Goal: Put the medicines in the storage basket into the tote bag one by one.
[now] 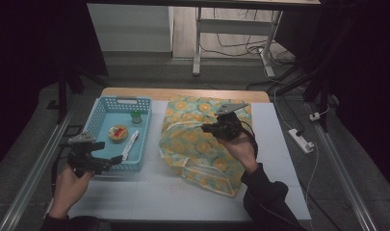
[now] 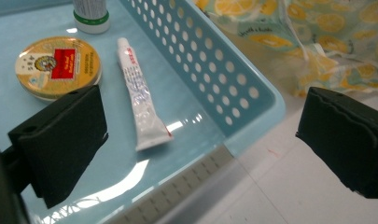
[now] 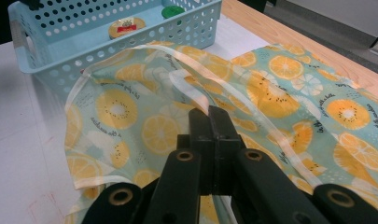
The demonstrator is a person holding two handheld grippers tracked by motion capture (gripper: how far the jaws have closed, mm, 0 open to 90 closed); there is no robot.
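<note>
A fruit-print bag (image 1: 202,144) lies on the white table, right of a blue perforated basket (image 1: 98,120). In the basket are a round yellow tin (image 1: 118,132), a white tube (image 1: 131,144) and a green-capped bottle (image 1: 136,117). My right gripper (image 1: 207,128) is over the bag, shut on its pale handle strap (image 3: 196,95), which rises from the cloth (image 3: 270,84). My left gripper (image 1: 113,160) is open at the basket's near right corner. Its jaws (image 2: 200,140) stand wide apart over the basket's front rim, with the tube (image 2: 140,98) and tin (image 2: 58,67) just beyond them.
The table's wooden back edge (image 1: 183,93) lies behind the bag. Bare white tabletop (image 1: 173,192) stretches in front of the basket and bag. On the floor at the right are a power strip (image 1: 301,139) and cables, and a desk frame (image 1: 197,43) stands behind the table.
</note>
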